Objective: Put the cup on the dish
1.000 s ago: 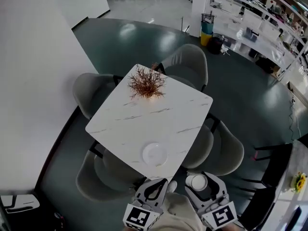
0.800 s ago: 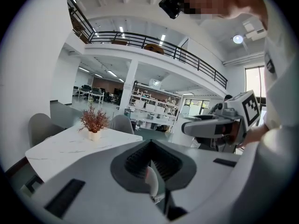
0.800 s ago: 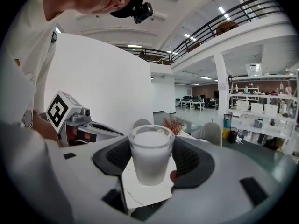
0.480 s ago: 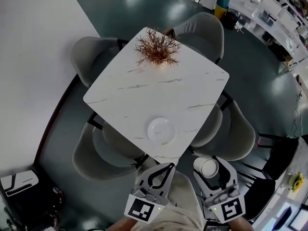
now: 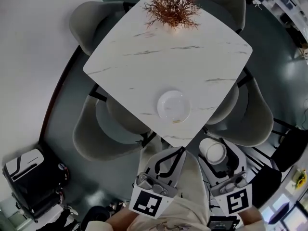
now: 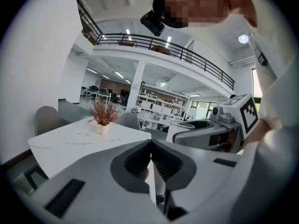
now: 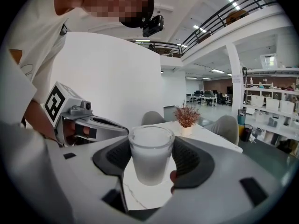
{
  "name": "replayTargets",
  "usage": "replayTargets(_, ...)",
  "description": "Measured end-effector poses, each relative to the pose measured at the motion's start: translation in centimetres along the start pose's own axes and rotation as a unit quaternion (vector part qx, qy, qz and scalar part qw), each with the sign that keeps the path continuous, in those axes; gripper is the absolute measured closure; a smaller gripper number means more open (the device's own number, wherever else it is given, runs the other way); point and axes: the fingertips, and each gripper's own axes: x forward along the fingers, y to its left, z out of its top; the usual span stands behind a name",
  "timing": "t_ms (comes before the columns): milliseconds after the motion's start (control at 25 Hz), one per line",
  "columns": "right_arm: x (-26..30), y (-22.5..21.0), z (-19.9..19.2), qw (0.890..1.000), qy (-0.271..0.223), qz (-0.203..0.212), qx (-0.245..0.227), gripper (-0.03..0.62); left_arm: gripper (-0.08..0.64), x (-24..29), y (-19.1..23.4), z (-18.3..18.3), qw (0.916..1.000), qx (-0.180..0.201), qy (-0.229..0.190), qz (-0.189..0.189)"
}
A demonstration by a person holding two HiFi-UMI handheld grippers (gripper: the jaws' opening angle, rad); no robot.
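Near table (image 5: 144, 57) corner, R tongs (image 5: 214, 154) clamp cup (image 7: 150, 157).

Count of items: one white table (image 5: 144, 57); one dish (image 5: 173, 106); one cup (image 7: 150, 155); one dried plant (image 5: 172, 8); four grey chairs (image 5: 91, 138) round the table; two grippers, namely left gripper (image 5: 179, 152) and right gripper (image 5: 215, 153).
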Motion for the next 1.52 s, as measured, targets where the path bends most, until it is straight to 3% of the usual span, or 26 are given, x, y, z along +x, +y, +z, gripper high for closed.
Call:
replayTargets(520, 5.7, 0.0, -3.9, 0.999, -0.003, 0.03, -0.021, 0.322, 0.554, 2.4, 4.0, -3.5, 0.9987, -0.009, -0.009, 0.05)
replayTargets(920, 9.4, -0.4, -7.0, 0.999, -0.009, 0.025, -0.03, 0.322, 0.554, 4.8, 7.0, -6.6, 0.9969, -0.007, -0.021, 0.075)
replayTargets(1080, 10.9, -0.8, -8.5, 0.999, -0.013, 0.012, -0.05, 0.322, 0.554, 5.5, 9.3, -8.2, 0.9924, -0.037, -0.032, 0.113)
replayTargets(1240, 12.1, -0.9, -9.7, 0.998, -0.013, 0.008, -0.054, 0.322, 0.554, 6.0, 10.7, -9.6, 0.9906, -0.026, -0.029, 0.131)
replayTargets(1520, 14.1, -1.3, -11.5, 0.999, -0.011, 0.001, -0.042, 0.322, 0.554, 7.1, 11.6, -11.2, 0.9926, -0.003, -0.015, 0.121)
